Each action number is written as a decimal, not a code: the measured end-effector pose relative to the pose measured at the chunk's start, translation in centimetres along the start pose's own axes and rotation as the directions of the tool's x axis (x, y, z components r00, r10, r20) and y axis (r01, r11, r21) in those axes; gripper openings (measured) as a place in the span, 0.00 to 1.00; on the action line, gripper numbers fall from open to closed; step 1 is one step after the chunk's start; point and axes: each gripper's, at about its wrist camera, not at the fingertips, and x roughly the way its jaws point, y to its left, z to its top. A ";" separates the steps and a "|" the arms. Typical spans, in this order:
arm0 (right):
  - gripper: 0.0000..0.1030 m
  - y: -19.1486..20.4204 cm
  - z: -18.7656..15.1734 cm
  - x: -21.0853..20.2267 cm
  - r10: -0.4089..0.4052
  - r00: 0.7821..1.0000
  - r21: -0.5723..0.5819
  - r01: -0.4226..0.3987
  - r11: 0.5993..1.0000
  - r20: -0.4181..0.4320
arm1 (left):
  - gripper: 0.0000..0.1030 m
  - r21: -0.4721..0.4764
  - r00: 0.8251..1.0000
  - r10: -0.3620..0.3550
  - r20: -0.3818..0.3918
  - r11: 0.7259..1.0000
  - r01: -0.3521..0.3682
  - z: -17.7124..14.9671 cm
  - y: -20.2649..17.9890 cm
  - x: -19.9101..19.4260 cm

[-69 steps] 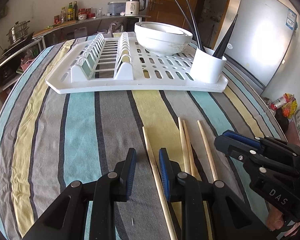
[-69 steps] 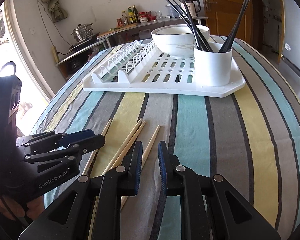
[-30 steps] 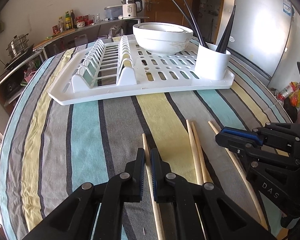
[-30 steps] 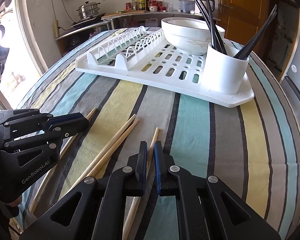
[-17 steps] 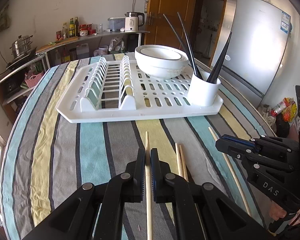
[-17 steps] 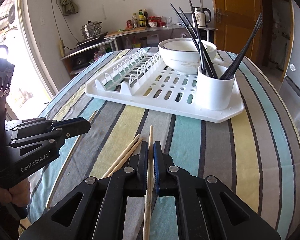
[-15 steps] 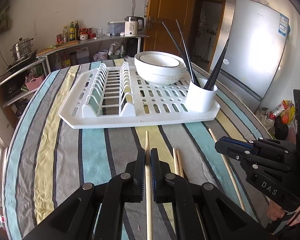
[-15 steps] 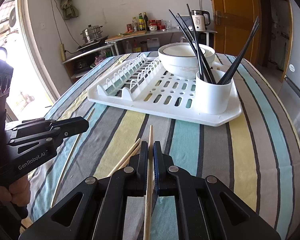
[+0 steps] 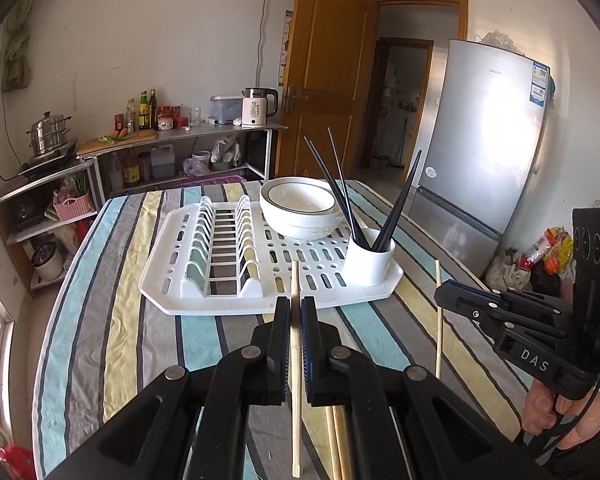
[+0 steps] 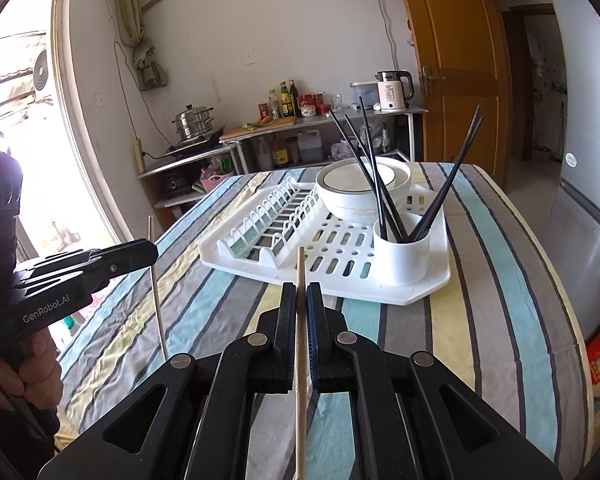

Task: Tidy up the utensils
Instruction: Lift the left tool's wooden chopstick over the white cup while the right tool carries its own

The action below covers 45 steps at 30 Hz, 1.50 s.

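Right now both claws are clenched, each pinching one wooden chopstick off the desk. Left claw (image 9: 295, 312) grips the left chopstick (image 9: 295, 364) between its pads; the stick runs straight along the claw's line, far tip sticking out past the fingertips over the near edge of the drying rack (image 9: 172, 280), near end hanging below the claw. Right claw (image 10: 300, 300) holds the right chopstick (image 10: 300, 360) the same way, tip forward and slightly up. In the left view the right claw shows at the right edge w/ its stick standing nearly upright; a hand (image 9: 556, 408) wraps the handle below it.

Two more wooden chopsticks (image 9: 338, 440) lie on the striped desk cloth (image 9: 116, 320), side by side, just right of and under the left claw — mostly hidden by it.

Drying rack sits mid-desk, far from the claws. On it: a white utensil cup (image 10: 402, 256) at the near right corner w/ black chopsticks (image 10: 380, 184) leaning out in two bunches, and stacked white bowls (image 10: 360, 192) just behind the cup. Plate slots fill the rack's left half.

Beyond the desk — a fridge (image 9: 484, 136) at right, a wooden door (image 9: 328, 88) at the far wall, a shelf w/ kettle (image 9: 258, 106) and bottles at far left.
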 end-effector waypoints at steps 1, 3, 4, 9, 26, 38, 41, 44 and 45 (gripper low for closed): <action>0.05 0.0 0.1 -0.4 -0.001 1.000 0.000 0.001 1.000 0.010 | 0.05 0.001 1.000 -0.001 0.006 1.000 0.001 0.1 0.0 -0.3; 0.05 0.0 0.2 -1.1 -0.001 1.000 0.003 0.001 1.000 0.028 | 0.05 0.003 1.000 0.000 0.015 1.000 0.000 0.1 -0.2 -0.9; 0.05 0.1 0.1 -1.4 -0.001 0.999 0.004 0.001 1.000 0.037 | 0.05 0.004 1.000 -0.001 0.020 1.000 0.001 0.1 -0.2 -1.1; 0.05 0.1 -0.1 -2.6 -0.004 0.998 0.008 0.004 1.000 0.062 | 0.05 0.009 1.000 -0.004 0.029 1.000 0.004 -0.1 -0.5 -2.0; 0.05 0.0 0.2 -4.8 -0.012 0.994 0.002 0.012 1.000 0.113 | 0.05 0.012 0.999 -0.021 0.039 1.000 0.021 0.4 -1.1 -2.9; 0.05 -1.2 0.5 -5.1 -0.030 0.992 0.011 0.028 1.000 0.120 | 0.05 0.023 0.997 -0.078 0.017 0.997 0.078 1.9 -2.6 -1.3; 0.05 -1.6 0.9 -5.1 -0.039 0.992 0.010 0.038 0.999 0.121 | 0.05 0.027 0.996 -0.087 0.004 0.996 0.087 2.5 -3.0 -0.3; 0.05 -2.1 1.2 -5.1 -0.047 0.991 0.014 0.045 0.999 0.124 | 0.05 0.036 0.996 -0.090 -0.004 0.995 0.090 3.0 -3.5 0.6; 0.05 -2.3 1.3 -5.1 -0.050 0.991 0.013 0.048 0.999 0.125 | 0.05 0.040 0.996 -0.092 -0.006 0.995 0.092 3.2 -3.7 0.9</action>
